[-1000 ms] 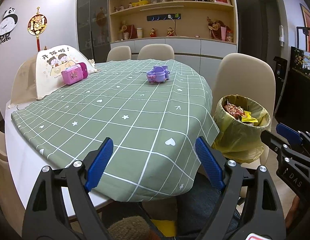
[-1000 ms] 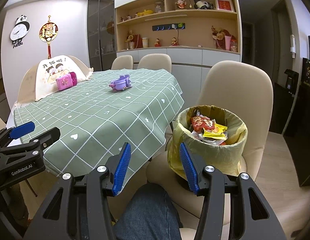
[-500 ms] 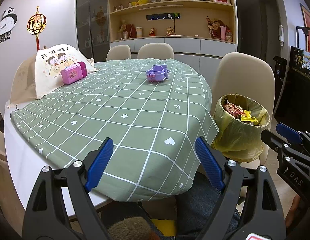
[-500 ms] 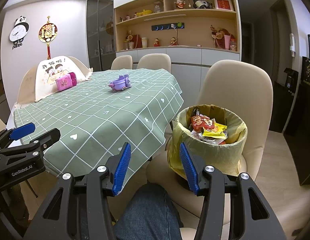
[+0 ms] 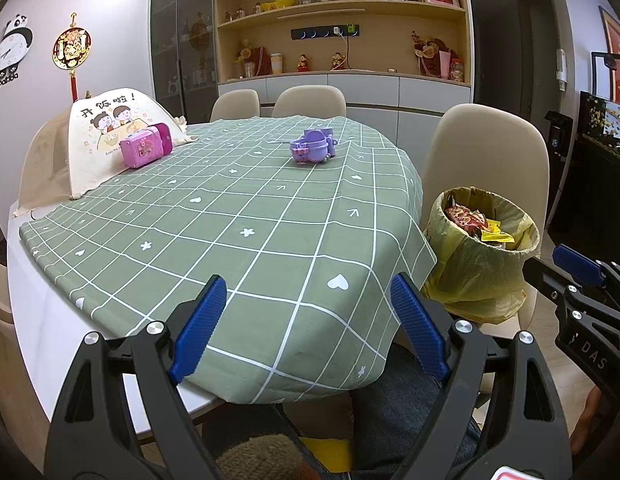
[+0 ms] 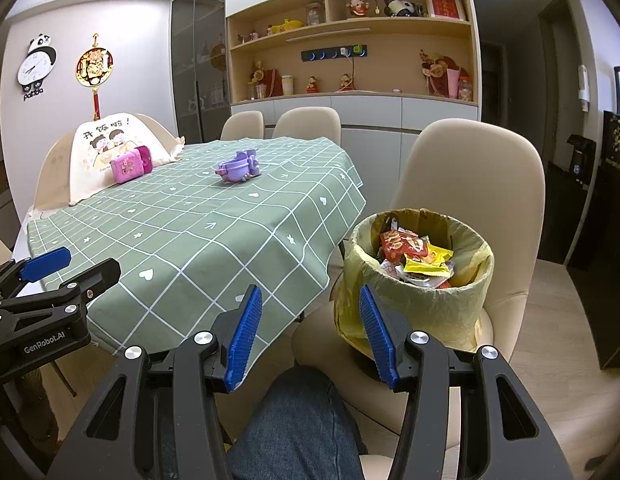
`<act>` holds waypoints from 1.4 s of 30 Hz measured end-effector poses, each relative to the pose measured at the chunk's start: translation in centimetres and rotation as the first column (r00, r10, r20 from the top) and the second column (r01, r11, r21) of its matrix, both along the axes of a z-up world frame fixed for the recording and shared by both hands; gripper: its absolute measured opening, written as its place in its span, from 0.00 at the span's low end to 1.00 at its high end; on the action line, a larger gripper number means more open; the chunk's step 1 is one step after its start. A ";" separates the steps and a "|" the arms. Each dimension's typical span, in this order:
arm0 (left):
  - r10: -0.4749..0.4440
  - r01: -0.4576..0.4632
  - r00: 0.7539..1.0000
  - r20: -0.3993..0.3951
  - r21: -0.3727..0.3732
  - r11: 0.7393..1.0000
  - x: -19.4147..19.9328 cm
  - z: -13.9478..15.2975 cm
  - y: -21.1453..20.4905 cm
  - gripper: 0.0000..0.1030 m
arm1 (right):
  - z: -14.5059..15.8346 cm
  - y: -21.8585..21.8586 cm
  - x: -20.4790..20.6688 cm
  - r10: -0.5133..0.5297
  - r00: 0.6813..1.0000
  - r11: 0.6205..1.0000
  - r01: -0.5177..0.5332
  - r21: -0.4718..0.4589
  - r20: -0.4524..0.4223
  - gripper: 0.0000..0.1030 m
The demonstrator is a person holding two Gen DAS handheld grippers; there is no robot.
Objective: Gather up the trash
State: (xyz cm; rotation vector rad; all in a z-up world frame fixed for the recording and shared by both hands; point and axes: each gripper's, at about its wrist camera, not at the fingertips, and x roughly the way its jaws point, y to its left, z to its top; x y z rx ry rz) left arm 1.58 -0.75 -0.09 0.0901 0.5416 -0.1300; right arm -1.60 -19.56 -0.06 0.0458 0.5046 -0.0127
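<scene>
A trash bin [image 6: 419, 280] lined with a yellow bag stands on a beige chair seat [image 6: 321, 340] to the right of the table; red and yellow wrappers [image 6: 413, 254] fill it. The bin [image 5: 479, 256] also shows at the right of the left wrist view. My left gripper [image 5: 306, 320] hovers open over the near edge of the green checked tablecloth [image 5: 230, 216], nothing between its blue pads. My right gripper [image 6: 310, 328] is open and empty too, low in front of the bin and above a denim-clad knee [image 6: 294, 420]. Each gripper appears at the side of the other's view.
A purple toy [image 5: 313, 148] and a pink toy case [image 5: 144, 148] lie on the cloth, with a folding mesh food cover [image 5: 90, 140] at the back left. Beige chairs [image 5: 306, 100] ring the table. A wall cabinet with shelves [image 5: 341, 32] stands behind.
</scene>
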 end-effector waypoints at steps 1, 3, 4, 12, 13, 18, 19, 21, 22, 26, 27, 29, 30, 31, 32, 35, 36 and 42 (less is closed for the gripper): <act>-0.001 0.001 1.000 0.000 0.000 1.000 0.0 0.0 0.0 0.78 | 0.0 0.0 0.0 0.001 1.000 1.000 -0.001 0.000 0.000 0.47; 0.000 0.000 1.000 0.000 -0.001 1.000 0.0 0.0 0.0 0.78 | 0.0 0.0 0.0 -0.001 1.000 1.000 0.001 0.000 0.000 0.47; 0.000 0.000 1.000 0.000 -0.001 1.000 0.0 0.0 0.0 0.78 | 0.0 0.0 0.0 0.000 1.000 1.000 0.000 0.000 0.000 0.47; -0.002 0.002 1.000 -0.001 -0.001 1.000 0.0 0.1 -0.1 0.78 | 0.0 0.1 0.0 -0.001 1.000 1.000 0.001 0.001 0.000 0.47; -0.001 0.001 1.000 0.000 -0.001 1.000 0.0 0.1 0.0 0.78 | 0.0 0.1 0.0 -0.001 1.000 1.000 0.001 0.001 0.000 0.47; -0.002 0.002 1.000 0.001 -0.001 1.000 0.0 0.1 -0.1 0.78 | 0.0 0.0 0.0 -0.001 1.000 1.000 0.001 0.001 0.000 0.47; -0.002 0.002 1.000 0.001 -0.001 1.000 0.0 0.1 0.0 0.78 | 0.0 0.1 0.0 -0.001 1.000 1.000 0.001 0.000 0.000 0.47; -0.003 0.003 1.000 0.003 -0.002 1.000 0.0 0.2 0.0 0.78 | 0.0 0.0 0.0 -0.001 1.000 1.000 0.001 0.001 -0.001 0.47; -0.002 0.002 1.000 0.002 -0.003 1.000 0.1 0.2 0.0 0.78 | 0.0 0.0 0.0 -0.001 1.000 1.000 0.001 0.001 -0.001 0.47; -0.002 0.002 1.000 0.001 -0.004 1.000 0.0 0.2 0.0 0.78 | 0.0 0.0 0.0 -0.001 1.000 1.000 0.001 0.001 0.000 0.47; -0.002 0.002 1.000 0.001 -0.004 1.000 0.0 0.2 0.0 0.78 | 0.0 0.1 0.0 -0.001 1.000 1.000 0.001 0.000 0.000 0.47; -0.004 0.004 1.000 -0.001 -0.004 1.000 0.0 0.2 0.0 0.78 | 0.0 0.0 0.0 -0.001 1.000 1.000 0.001 0.001 -0.001 0.47; -0.005 0.005 1.000 -0.002 -0.004 1.000 0.1 0.2 0.0 0.78 | 0.0 0.0 0.0 -0.001 1.000 1.000 0.001 0.001 -0.001 0.47; -0.005 0.005 1.000 -0.003 -0.005 1.000 0.1 0.2 0.1 0.78 | 0.0 0.0 0.0 -0.001 1.000 1.000 0.001 0.000 -0.001 0.47; -0.004 0.004 1.000 -0.003 -0.006 1.000 0.1 0.2 0.1 0.78 | -0.1 0.2 -0.1 -0.003 1.000 1.000 0.003 -0.001 -0.001 0.47; -0.008 0.008 1.000 -0.008 -0.021 1.000 0.3 0.1 0.3 0.78 | -0.1 0.2 0.0 -0.005 1.000 1.000 0.005 -0.003 -0.005 0.47; -0.013 0.012 1.000 -0.013 -0.027 1.000 0.4 0.0 0.4 0.78 | -0.1 0.4 0.0 -0.007 1.000 1.000 0.007 -0.005 -0.006 0.47; -0.028 0.027 0.999 -0.018 -0.074 0.997 2.6 2.7 3.1 0.78 | 1.3 1.9 2.4 0.035 0.999 0.998 -0.036 -0.041 -0.028 0.47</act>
